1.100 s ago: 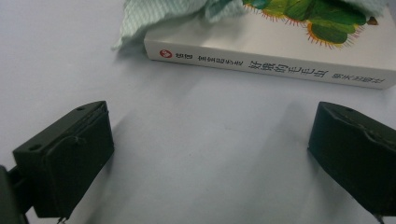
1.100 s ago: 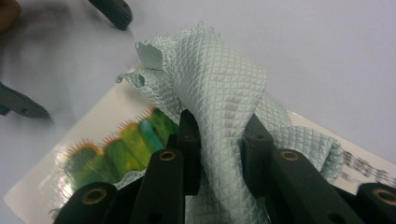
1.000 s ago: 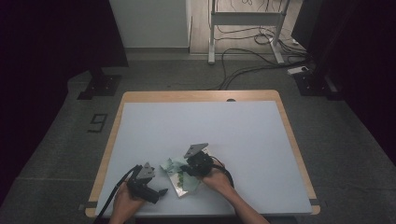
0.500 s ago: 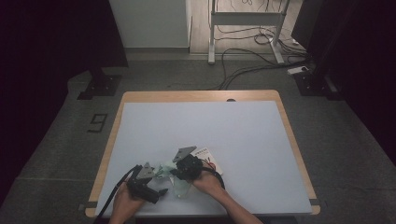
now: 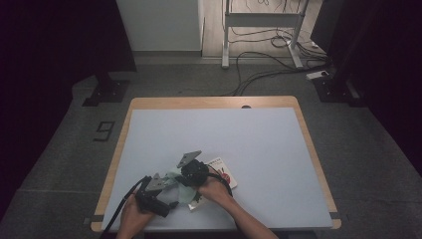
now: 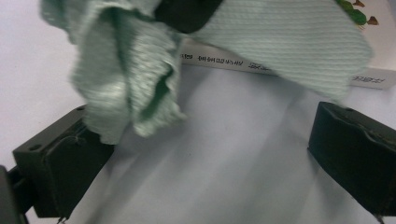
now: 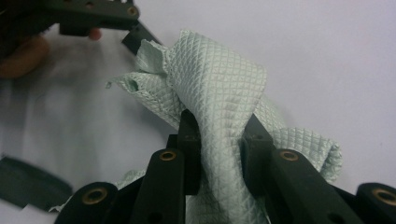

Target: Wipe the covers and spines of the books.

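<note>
1. The tabletop (image 5: 259, 144) is pale and wide; the work is at its near edge, on the left side in the high view.
2. A book (image 5: 224, 172) lies flat on the tabletop, just beside the right gripper (image 7: 219, 135). In the left gripper view its spine (image 6: 233, 63) shows under the cloth.
3. The pale green cloth (image 7: 219, 93) is bunched up and lifted. A fold of it passes between the right gripper's fingers (image 7: 189, 140), which are pinching it from both sides; the rest rises above them and hangs down at the right.
4. The left gripper (image 6: 210, 154) has its fingers (image 6: 65, 172) spread wide. One loose end of the cloth (image 6: 126, 88) hangs just over the left finger; I cannot tell if it touches. The other finger is well apart from the cloth.
</note>
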Action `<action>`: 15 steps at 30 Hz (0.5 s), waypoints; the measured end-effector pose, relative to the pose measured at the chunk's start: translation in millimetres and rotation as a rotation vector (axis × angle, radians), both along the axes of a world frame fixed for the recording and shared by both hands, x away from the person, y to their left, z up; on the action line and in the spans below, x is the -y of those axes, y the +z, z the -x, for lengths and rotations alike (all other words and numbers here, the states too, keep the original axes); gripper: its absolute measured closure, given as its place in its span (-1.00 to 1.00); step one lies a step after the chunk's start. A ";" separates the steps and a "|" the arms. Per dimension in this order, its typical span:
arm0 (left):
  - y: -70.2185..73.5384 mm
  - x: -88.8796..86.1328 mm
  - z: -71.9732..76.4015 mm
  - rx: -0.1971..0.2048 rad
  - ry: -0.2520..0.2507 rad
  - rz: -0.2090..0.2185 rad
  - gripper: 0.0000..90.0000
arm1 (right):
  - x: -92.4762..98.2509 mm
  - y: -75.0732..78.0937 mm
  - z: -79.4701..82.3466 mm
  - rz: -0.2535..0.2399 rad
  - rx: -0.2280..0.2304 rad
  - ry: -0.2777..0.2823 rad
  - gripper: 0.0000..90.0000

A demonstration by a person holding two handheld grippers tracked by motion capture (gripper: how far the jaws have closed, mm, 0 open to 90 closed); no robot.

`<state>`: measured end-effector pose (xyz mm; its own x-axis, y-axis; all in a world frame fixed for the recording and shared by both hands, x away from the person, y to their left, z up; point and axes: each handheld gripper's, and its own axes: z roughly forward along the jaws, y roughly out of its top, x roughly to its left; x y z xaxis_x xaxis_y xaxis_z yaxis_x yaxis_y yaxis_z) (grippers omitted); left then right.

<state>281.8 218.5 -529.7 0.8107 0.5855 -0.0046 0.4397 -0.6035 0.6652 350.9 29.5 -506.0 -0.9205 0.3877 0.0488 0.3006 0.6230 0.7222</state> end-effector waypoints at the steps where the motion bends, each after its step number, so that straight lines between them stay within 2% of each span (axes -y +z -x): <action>1: 0.0 0.0 0.1 0.000 0.000 0.000 -1.00 | -0.9 -0.3 -2.4 -0.003 0.001 -0.003 0.62; 8: 0.0 0.1 0.1 0.001 0.000 0.001 -1.00 | 0.9 0.5 -8.1 0.016 0.009 -0.027 0.62; 15: 0.0 0.0 0.1 0.000 0.000 0.000 -1.00 | 26.1 -0.6 -22.9 0.017 0.004 -0.100 0.62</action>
<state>281.7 218.5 -529.8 0.8107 0.5855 -0.0041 0.4394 -0.6036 0.6653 373.8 3.4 -506.6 -0.8772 0.4786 0.0380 0.3595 0.6024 0.7127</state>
